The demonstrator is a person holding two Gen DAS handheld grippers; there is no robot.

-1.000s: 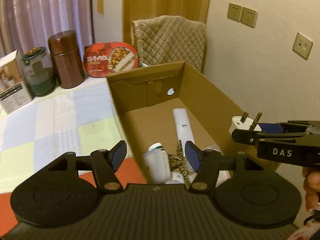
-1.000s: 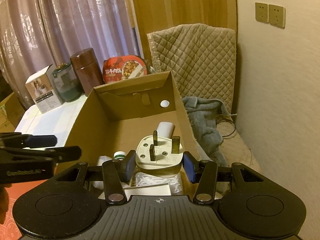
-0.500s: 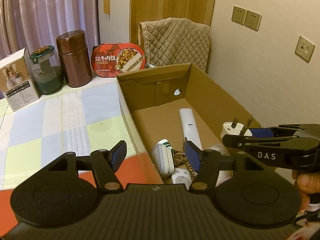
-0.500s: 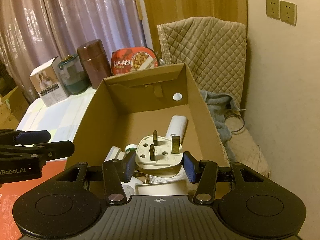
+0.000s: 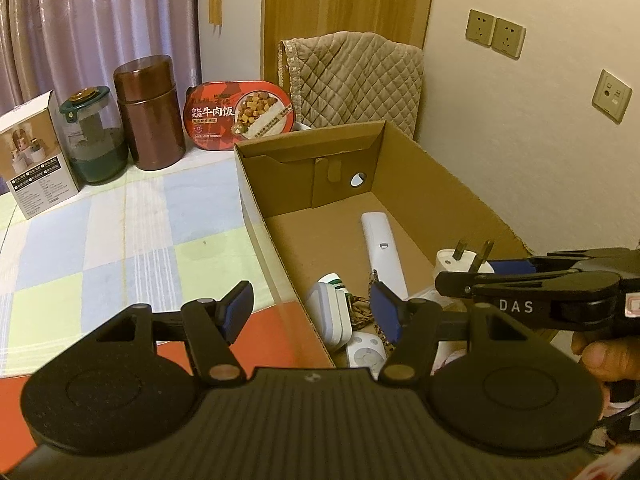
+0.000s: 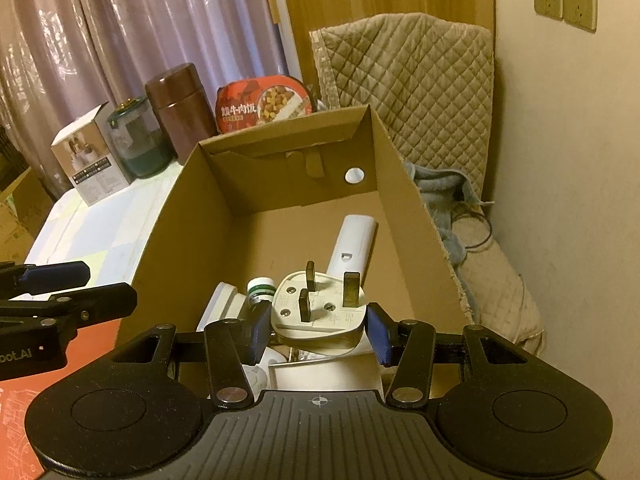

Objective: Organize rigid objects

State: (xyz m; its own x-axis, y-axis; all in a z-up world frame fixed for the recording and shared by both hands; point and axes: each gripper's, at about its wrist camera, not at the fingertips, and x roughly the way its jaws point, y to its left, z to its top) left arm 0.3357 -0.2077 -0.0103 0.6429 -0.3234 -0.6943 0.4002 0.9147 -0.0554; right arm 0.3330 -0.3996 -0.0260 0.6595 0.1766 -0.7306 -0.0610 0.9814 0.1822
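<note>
My right gripper (image 6: 318,330) is shut on a white three-pin plug adapter (image 6: 320,312), pins up, held over the near end of an open cardboard box (image 6: 404,184). In the left wrist view the adapter (image 5: 460,260) and right gripper (image 5: 468,276) show at the right, above the box (image 5: 440,184). Inside lie a white remote (image 6: 354,242), a small green-capped bottle (image 6: 260,288), a white case (image 5: 326,312) and a patterned cord (image 5: 362,308). My left gripper (image 5: 312,312) is open and empty, above the box's left wall.
On the checkered tablecloth (image 5: 100,232) at the back stand a white carton (image 5: 34,156), a glass jar with green lid (image 5: 94,136), a brown canister (image 5: 148,112) and a red meal box (image 5: 240,112). A quilted chair (image 6: 408,76) and the wall are right of the box.
Both grippers have drawn back and up from the box, so more of its inside shows. The right gripper still holds the adapter. The left stays open.
</note>
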